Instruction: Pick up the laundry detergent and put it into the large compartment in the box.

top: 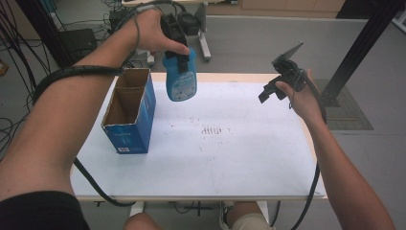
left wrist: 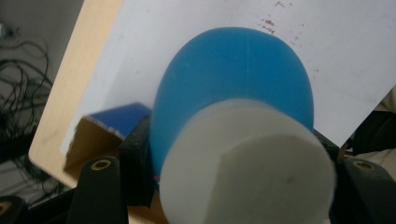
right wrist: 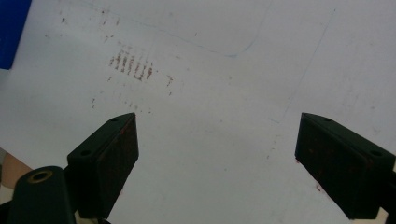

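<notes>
blue plastic — a bottle [top: 181, 81] with a pale cap end hangs in the air in the high view, clamped near its top by the left gripper [top: 176, 56], which the person's left hand [top: 152, 29] holds above the far left part of the table [top: 239, 158]. the bottle hangs body-down, clear of the tabletop, just right of an open blue cardboard box [top: 130, 112] that stands upright on the table's left side. a white label sits on the bottle's front; its print is too small to read. the box carries a small white patch low on its near face, also unreadable. the right gripper [top: 270, 92] is held by the right hand [top: 301, 98] over the table's far right edge, jaws parted with nothing between them, well apart from the bottle.

in the left gripper view the bottle [left wrist: 233, 79] looms large and blurred, its white round end [left wrist: 247, 163] nearest the camera and the blue body beyond it; the black jaws press on it from both sides. below it lie the white tabletop and a corner of the box [left wrist: 116, 119].

in the right gripper view the two jaws stand wide — the right gripper [right wrist: 215, 158] is empty, with bare white table [right wrist: 233, 84] under it, marked with small reddish-brown streaks [right wrist: 133, 65]. a strip of blue [right wrist: 11, 32] shows at the upper left edge.
</notes>
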